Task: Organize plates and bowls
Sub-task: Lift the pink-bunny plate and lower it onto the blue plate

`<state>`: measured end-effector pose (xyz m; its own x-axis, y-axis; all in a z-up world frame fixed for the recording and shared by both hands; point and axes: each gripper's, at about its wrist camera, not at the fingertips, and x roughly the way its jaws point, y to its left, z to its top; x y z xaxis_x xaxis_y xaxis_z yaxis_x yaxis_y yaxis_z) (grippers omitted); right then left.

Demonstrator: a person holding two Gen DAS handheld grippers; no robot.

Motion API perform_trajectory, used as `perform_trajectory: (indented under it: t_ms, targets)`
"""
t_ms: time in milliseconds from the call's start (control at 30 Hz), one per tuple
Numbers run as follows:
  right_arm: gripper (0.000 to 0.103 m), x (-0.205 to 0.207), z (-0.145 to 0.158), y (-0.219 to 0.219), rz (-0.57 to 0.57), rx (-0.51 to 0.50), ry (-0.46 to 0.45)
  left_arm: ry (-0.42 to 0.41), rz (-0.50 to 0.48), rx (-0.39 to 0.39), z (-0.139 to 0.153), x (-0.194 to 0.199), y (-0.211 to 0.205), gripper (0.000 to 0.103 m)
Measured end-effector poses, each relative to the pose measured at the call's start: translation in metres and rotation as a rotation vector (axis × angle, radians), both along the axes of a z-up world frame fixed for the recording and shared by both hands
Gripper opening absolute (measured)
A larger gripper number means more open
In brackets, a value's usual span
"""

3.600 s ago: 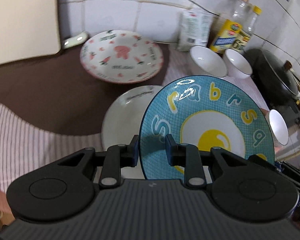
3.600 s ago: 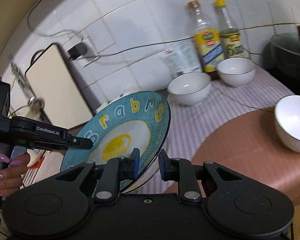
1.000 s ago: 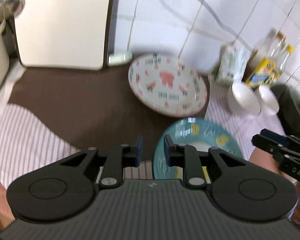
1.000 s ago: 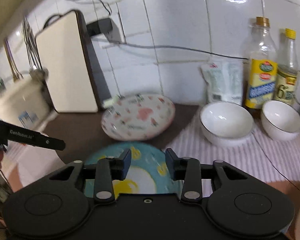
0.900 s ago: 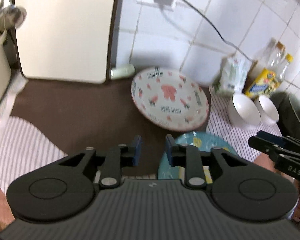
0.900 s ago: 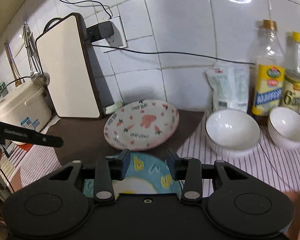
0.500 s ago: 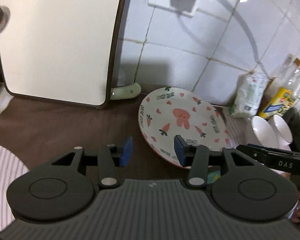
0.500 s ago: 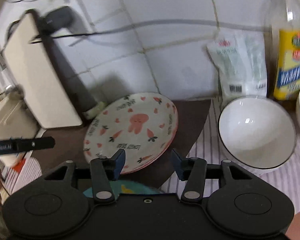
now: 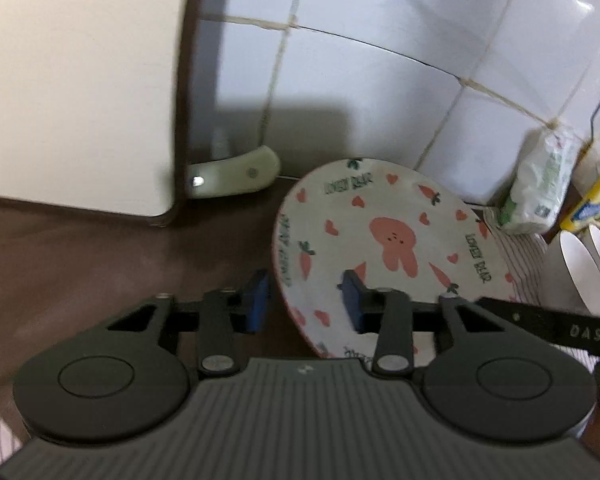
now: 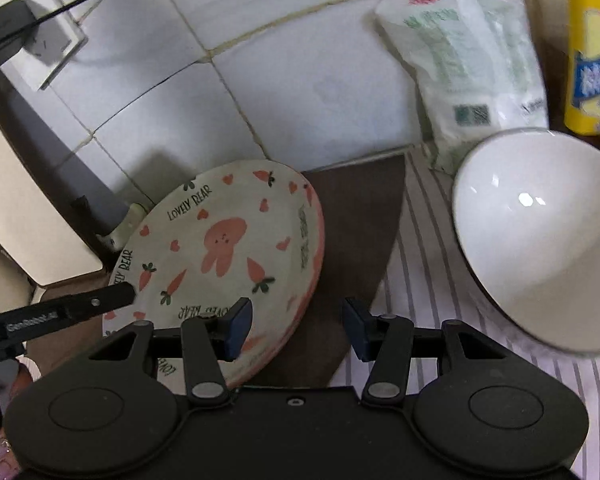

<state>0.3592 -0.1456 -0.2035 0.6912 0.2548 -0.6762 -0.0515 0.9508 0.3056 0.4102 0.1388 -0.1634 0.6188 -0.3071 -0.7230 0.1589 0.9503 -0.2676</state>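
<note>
The left tool (image 9: 303, 301) is spread wide, straddling the near-left rim of the rabbit plate (image 9: 384, 248) without pinching it. The right tool (image 10: 298, 328) is likewise spread, one pad over the plate's (image 10: 220, 256) near-right rim, the other over the brown mat (image 10: 356, 216) beside it. The plate (pink rabbit, carrots, hearts) lies on the surface just ahead of both tools, near the tiled wall (image 10: 292, 80). A white bowl (image 10: 540, 236) sits ahead-right of the right tool on the striped cloth (image 10: 428, 280), a white packet (image 10: 468, 68) behind it. A cream board (image 9: 76, 80) leans ahead-left of the left tool.
</note>
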Motion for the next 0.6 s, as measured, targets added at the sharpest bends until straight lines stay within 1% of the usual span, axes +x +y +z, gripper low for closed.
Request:
perform_trajectory:
  t_ms: [33,100,133,200,300,333,500,600]
  targets:
    - [0.048,0.002,0.000,0.001,0.010,-0.007,-0.007,-0.002,0.000,0.014,-0.001,0.000,-0.002,0.031]
    - [0.028,0.004,-0.001,0.002,0.027,-0.012,-0.015,-0.004,0.002,0.038,-0.004,0.000,-0.003,0.023]
    - [0.024,0.006,-0.002,0.003,0.026,-0.014,-0.016,0.006,0.008,0.046,-0.006,0.001,-0.002,0.016]
    - [0.022,0.008,-0.004,0.001,0.013,0.003,-0.009,0.035,0.022,-0.022,-0.010,0.004,0.007,0.015]
    - [0.022,0.009,-0.002,0.001,0.009,0.006,0.012,0.158,0.081,-0.174,-0.016,0.015,0.023,0.014]
    - [0.022,0.010,-0.002,0.001,0.006,0.011,0.021,0.174,0.084,-0.185,-0.017,0.017,0.024,0.014]
    - [0.020,0.015,-0.003,-0.007,0.006,0.061,0.054,0.157,0.078,-0.143,-0.015,0.013,0.016,0.014]
    - [0.017,0.012,-0.001,-0.015,-0.039,0.130,0.066,0.170,0.080,-0.134,-0.011,0.012,0.014,0.014]
